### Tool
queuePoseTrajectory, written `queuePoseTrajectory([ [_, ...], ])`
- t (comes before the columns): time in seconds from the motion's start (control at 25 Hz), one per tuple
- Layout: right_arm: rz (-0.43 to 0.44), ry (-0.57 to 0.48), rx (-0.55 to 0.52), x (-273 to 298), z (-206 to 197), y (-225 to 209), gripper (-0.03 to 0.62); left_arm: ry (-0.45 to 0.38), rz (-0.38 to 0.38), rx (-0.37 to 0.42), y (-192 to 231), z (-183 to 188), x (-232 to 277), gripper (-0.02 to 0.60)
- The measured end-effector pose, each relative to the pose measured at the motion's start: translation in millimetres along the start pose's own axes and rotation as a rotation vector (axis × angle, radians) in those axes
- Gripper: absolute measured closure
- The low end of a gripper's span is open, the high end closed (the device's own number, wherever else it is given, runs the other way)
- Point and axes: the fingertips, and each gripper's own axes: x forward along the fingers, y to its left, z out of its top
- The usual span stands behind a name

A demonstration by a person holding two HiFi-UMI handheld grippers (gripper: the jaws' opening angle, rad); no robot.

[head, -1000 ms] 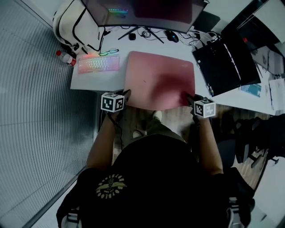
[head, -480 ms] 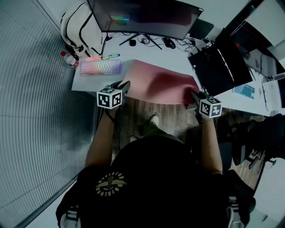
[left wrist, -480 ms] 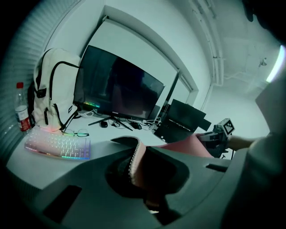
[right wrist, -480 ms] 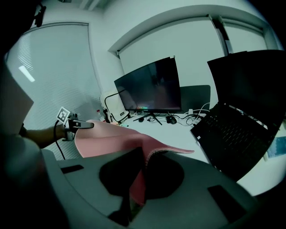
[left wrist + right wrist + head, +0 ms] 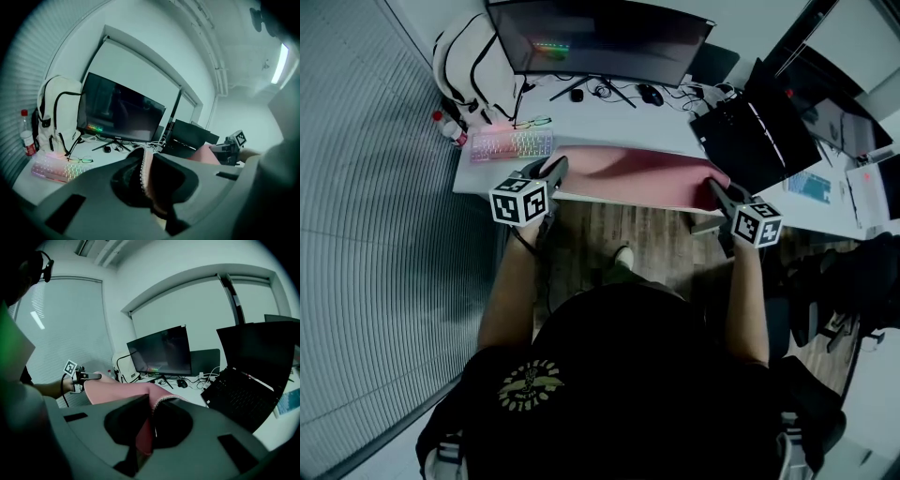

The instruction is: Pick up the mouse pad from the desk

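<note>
Over the white rectangular desk [image 5: 609, 117], the large pink fabric mouse pad [image 5: 637, 173] is raised at its near corners, each pinched tight by the left gripper [image 5: 553, 168] or right gripper [image 5: 715, 188]; the lifting step probably calls next for raising both evenly.

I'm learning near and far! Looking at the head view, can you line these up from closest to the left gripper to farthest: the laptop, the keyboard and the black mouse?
1. Keyboard: just to the left of the left gripper.
2. Black mouse: farther back and to the right.
3. Laptop: way over on the right side.
</note>
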Motion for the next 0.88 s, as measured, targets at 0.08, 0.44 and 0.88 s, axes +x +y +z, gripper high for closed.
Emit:
queuePoseTrajectory([
  [0.08, 0.008, -0.04, 0.001, -9, 11, 5, 0.576, -0.046, 0.008, 0.0, -2, 17, -10, 0.558],
  [0.44, 0.026, -0.17, -0.114, -38, 57, 34, 0.577, -0.174, 0.023, 0.053, -20, 69, -48, 0.56],
  [0.88, 0.074, -0.32, -0.177, -81, 105, 76, 0.577, -0.325, 0.01, 0.105, -47, 128, -108, 0.559],
])
